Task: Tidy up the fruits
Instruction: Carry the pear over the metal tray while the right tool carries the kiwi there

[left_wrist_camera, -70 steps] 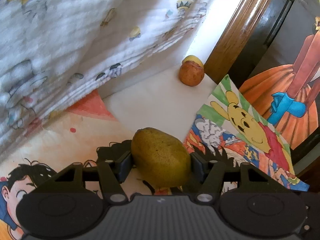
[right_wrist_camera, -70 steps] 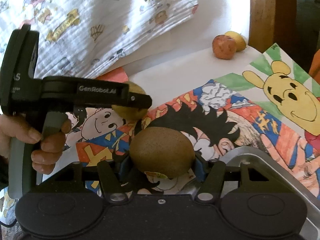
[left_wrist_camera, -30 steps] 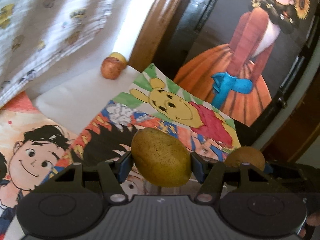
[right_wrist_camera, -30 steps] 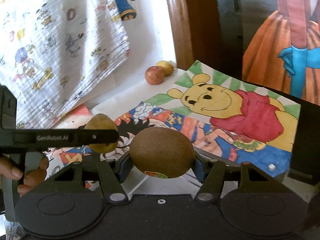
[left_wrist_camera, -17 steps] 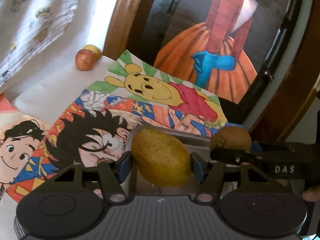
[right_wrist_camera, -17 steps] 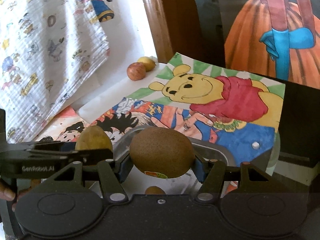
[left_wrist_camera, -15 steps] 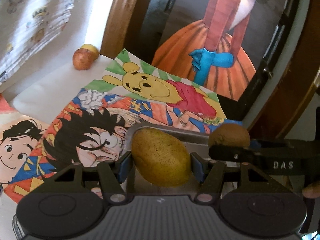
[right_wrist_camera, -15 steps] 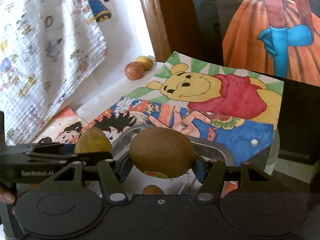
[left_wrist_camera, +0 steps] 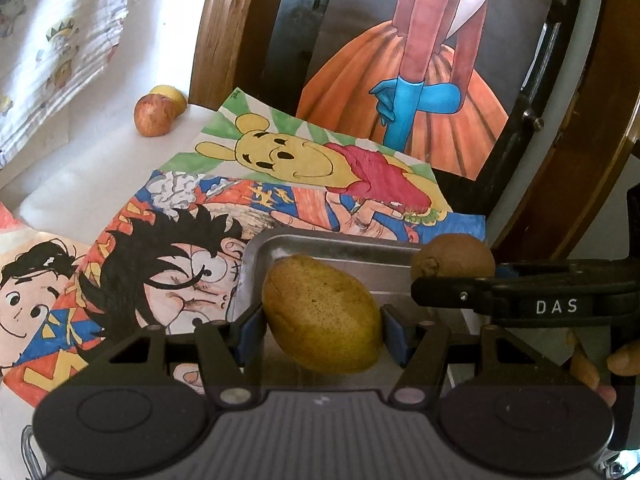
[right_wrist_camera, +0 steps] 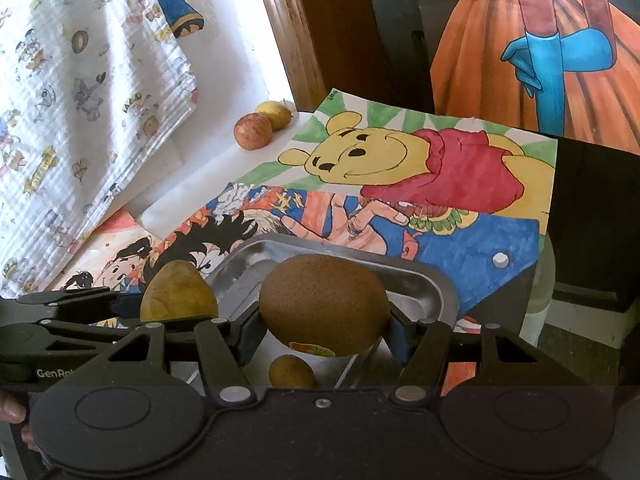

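Left wrist view: left gripper [left_wrist_camera: 322, 322] clenched on the pear [left_wrist_camera: 322, 314], which now hangs over the near-left end of the metal tray [left_wrist_camera: 256, 256]; 2.3 s ago it was out over the drawings, tray not in frame. Right gripper [right_wrist_camera: 324, 320] grips the kiwi [right_wrist_camera: 324, 304] over the same tray, beside the pear. 1 small yellow-brown fruit [right_wrist_camera: 291, 372] already lies in the tray. Judgement: transport done, both fruits ready to lower and release. Apple [left_wrist_camera: 153, 114] and yellow fruit [left_wrist_camera: 170, 94] sit far back by the wall, not collected.

cartoon drawings [left_wrist_camera: 288, 160], patterned cloth [right_wrist_camera: 80, 80], wooden frame [left_wrist_camera: 216, 28]
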Tool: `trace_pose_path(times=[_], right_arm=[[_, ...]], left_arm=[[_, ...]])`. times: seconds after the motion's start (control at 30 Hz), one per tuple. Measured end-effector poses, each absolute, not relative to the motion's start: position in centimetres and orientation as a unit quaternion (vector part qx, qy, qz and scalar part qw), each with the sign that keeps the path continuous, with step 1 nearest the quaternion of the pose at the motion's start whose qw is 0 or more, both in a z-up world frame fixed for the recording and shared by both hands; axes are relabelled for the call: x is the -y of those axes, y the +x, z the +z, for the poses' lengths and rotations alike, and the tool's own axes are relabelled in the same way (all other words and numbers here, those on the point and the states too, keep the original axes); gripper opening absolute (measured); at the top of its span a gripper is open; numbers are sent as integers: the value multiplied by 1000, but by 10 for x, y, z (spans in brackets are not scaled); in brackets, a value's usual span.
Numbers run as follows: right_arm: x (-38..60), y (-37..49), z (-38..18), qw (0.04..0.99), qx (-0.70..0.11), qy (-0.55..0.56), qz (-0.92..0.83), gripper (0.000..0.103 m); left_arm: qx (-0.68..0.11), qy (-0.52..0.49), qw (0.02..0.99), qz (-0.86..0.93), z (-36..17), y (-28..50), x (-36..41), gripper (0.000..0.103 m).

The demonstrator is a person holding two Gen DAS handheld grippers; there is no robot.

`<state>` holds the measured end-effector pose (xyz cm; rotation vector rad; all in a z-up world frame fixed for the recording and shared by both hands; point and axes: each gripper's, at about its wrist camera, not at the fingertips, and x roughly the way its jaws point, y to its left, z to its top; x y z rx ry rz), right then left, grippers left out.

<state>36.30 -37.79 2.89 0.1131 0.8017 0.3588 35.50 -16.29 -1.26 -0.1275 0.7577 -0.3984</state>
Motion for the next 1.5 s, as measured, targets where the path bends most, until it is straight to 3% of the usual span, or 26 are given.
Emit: trace_pose_path(times=[1.5], right_arm=[[389,365,13,895,-405,95,162,67]], left_arm=[[-392,-50,898,-194,-25,355,168,67]])
